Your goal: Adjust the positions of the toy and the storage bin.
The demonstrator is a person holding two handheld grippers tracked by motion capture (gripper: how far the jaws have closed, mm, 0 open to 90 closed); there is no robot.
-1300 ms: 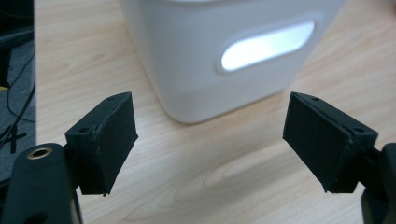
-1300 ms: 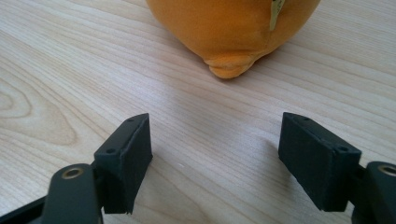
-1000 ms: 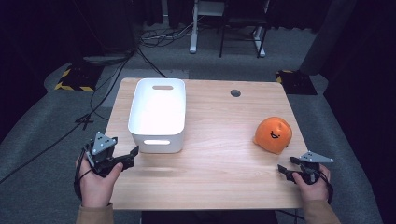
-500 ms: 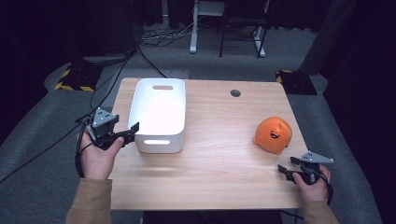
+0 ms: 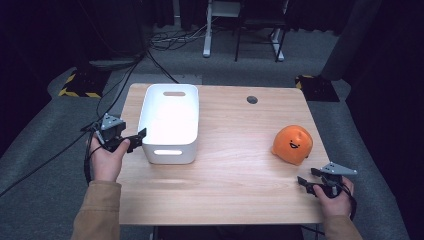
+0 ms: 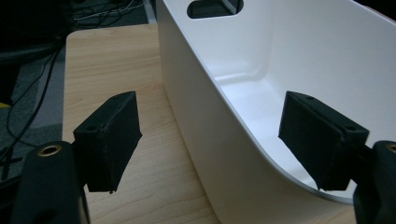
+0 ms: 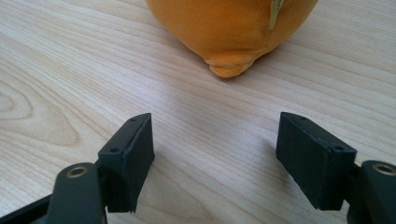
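White plastic bin (image 5: 170, 122) sits on the left half of the worktop (image 5: 235, 185), and the left gripper (image 5: 139, 138) now has its spread jaws straddling the near-left wall, pads not yet pressing, so the grasp looks unfinished. Orange plush toy (image 5: 293, 144) lies well apart at the right, with the right gripper (image 5: 303, 183) open, empty and parked just short of it. Against a second ago, that left gripper has slid in from the worktop's edge with jaws just narrowing around the wall, while bin, toy and right gripper sit unchanged.

White bin (image 5: 170, 122); orange plush toy (image 5: 292, 144) with dark smiling face; light wood-grain table (image 5: 235, 185); black-jawed grippers.
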